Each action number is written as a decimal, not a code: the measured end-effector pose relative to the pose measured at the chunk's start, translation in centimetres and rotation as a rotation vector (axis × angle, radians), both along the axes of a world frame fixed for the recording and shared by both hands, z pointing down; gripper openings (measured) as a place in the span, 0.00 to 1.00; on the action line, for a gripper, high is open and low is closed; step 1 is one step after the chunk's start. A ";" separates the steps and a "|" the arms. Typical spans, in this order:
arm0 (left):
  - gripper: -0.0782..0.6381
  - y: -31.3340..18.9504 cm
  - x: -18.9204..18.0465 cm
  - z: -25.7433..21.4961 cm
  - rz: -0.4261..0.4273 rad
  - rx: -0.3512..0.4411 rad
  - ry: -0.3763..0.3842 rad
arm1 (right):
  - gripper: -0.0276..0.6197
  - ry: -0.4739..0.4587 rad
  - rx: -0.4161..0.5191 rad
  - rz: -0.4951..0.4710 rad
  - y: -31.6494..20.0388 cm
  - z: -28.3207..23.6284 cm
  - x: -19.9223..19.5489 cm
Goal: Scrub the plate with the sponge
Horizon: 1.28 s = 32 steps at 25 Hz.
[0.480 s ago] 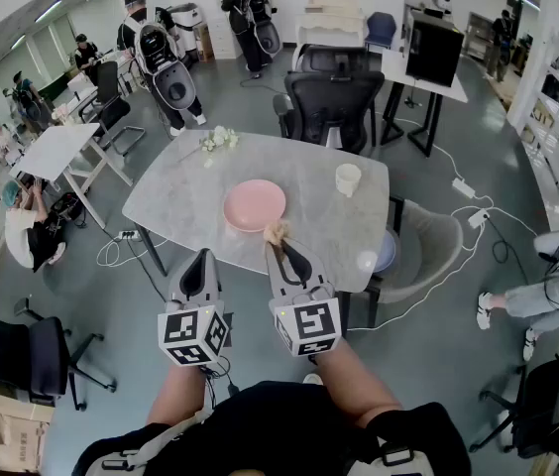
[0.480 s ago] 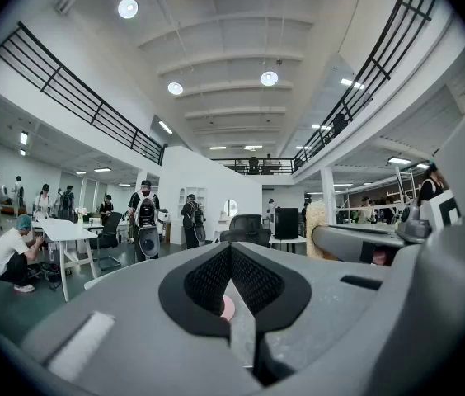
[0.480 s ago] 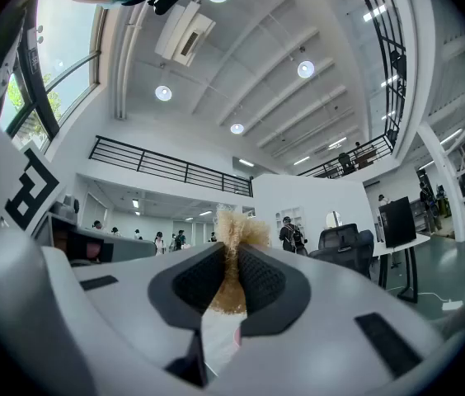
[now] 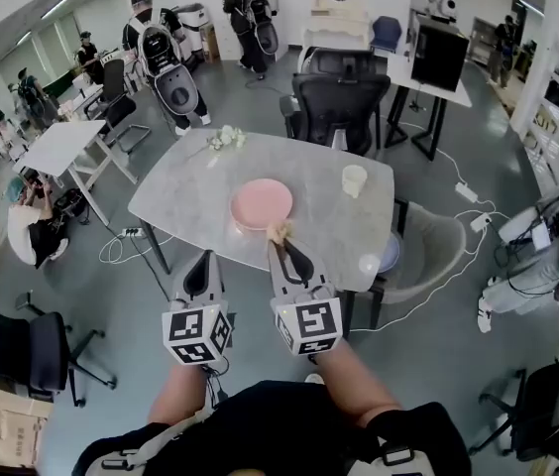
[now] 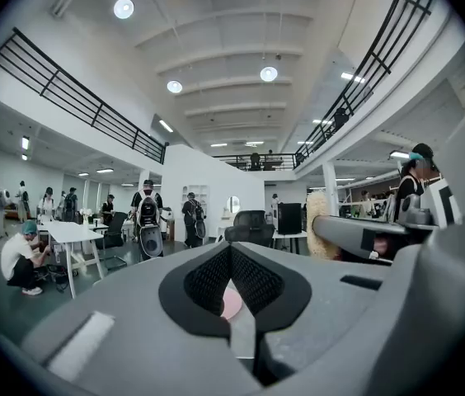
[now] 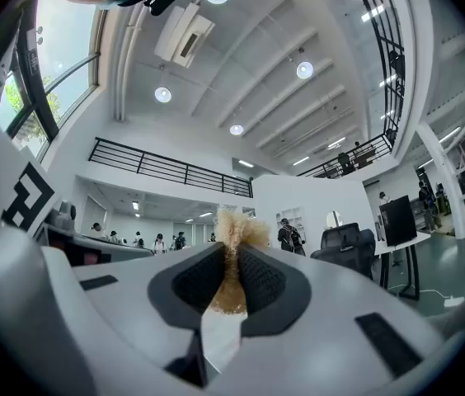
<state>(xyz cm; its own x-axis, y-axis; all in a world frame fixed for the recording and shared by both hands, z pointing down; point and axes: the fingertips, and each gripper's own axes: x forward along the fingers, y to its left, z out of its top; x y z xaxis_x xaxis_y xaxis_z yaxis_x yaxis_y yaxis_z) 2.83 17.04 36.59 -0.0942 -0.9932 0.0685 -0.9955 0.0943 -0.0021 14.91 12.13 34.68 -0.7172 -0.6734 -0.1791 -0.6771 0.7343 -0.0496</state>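
Observation:
A pink plate (image 4: 262, 204) lies near the middle of the grey marble table (image 4: 190, 191). My right gripper (image 4: 280, 243) is shut on a tan, fibrous sponge (image 4: 279, 231), held over the table's near edge just in front of the plate. In the right gripper view the sponge (image 6: 234, 258) sticks up between the closed jaws. My left gripper (image 4: 201, 264) hangs short of the table's near edge, to the left of the right one, shut with nothing in it. In the left gripper view, a sliver of the plate (image 5: 231, 304) shows through the jaw gap.
A white cup (image 4: 354, 179) stands at the table's right side and a small bunch of white flowers (image 4: 224, 140) at its far left. Black office chairs (image 4: 340, 107) stand behind the table. A grey chair (image 4: 425, 249) sits at its right. Several people stand at the back.
The view has shifted slightly; both grippers hold about the same pose. A person at the far right has moved further into view.

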 end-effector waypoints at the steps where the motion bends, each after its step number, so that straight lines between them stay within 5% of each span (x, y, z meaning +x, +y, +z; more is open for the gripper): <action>1: 0.12 0.1 -0.2 0.1 -0.003 -0.004 0.004 | 0.12 0.001 -0.002 -0.002 0.1 0.1 -0.2; 32: 0.12 8.0 -10.5 3.9 -0.085 -0.026 0.086 | 0.12 0.036 -0.025 -0.076 6.5 2.7 -10.1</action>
<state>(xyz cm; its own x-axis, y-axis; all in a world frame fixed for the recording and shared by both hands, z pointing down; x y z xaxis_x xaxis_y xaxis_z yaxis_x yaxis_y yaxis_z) -7.71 25.03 40.46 -0.1706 -0.9796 0.1061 -0.9805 0.1794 0.0797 4.82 18.60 37.39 -0.7724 -0.6203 -0.1365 -0.6207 0.7828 -0.0450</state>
